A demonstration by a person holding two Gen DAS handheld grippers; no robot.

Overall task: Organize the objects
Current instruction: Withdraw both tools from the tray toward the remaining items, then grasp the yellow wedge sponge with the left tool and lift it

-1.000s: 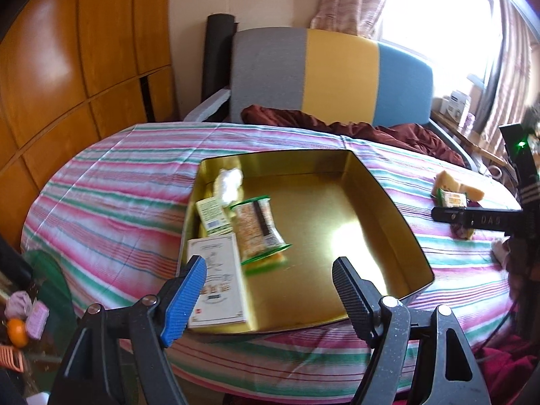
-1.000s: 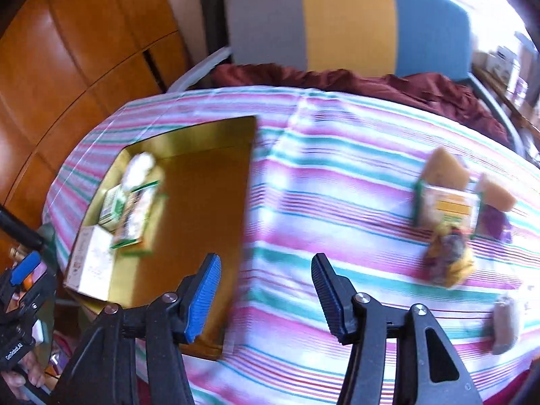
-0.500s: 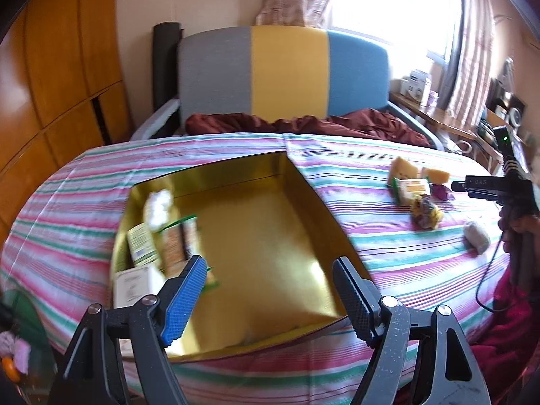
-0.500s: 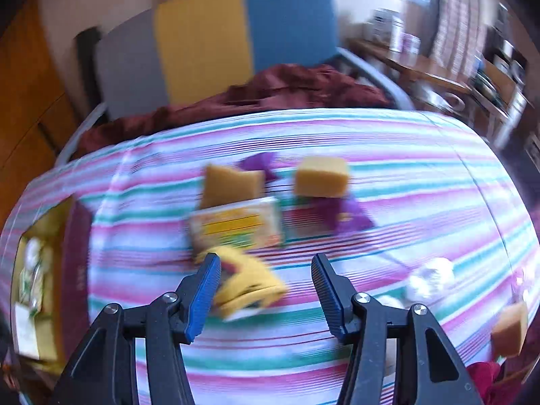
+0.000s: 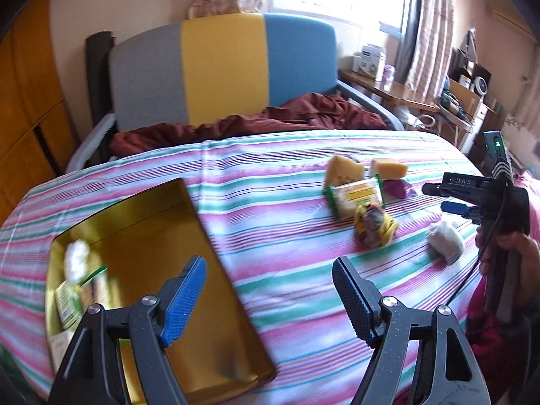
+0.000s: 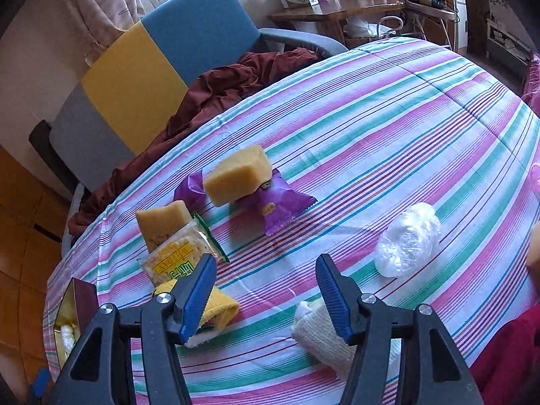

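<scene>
A gold tray lies on the striped tablecloth at the left, with several snack packets along its left side. My left gripper is open and empty above the tray's right edge. A cluster of snacks lies to the right: two yellow cake pieces, a cracker packet, a purple wrapper, a yellow packet, a clear wrapped lump and a cream bundle. My right gripper is open and empty just above them, the cream bundle by its right finger.
A grey, yellow and blue chair with a dark red cloth stands behind the table. A wooden side table with boxes is at the back right. The table's rounded edge drops off at the right.
Both grippers have swung right, away from the tray toward the snack cluster. The right gripper has come closer to the snacks. Both stay open.
</scene>
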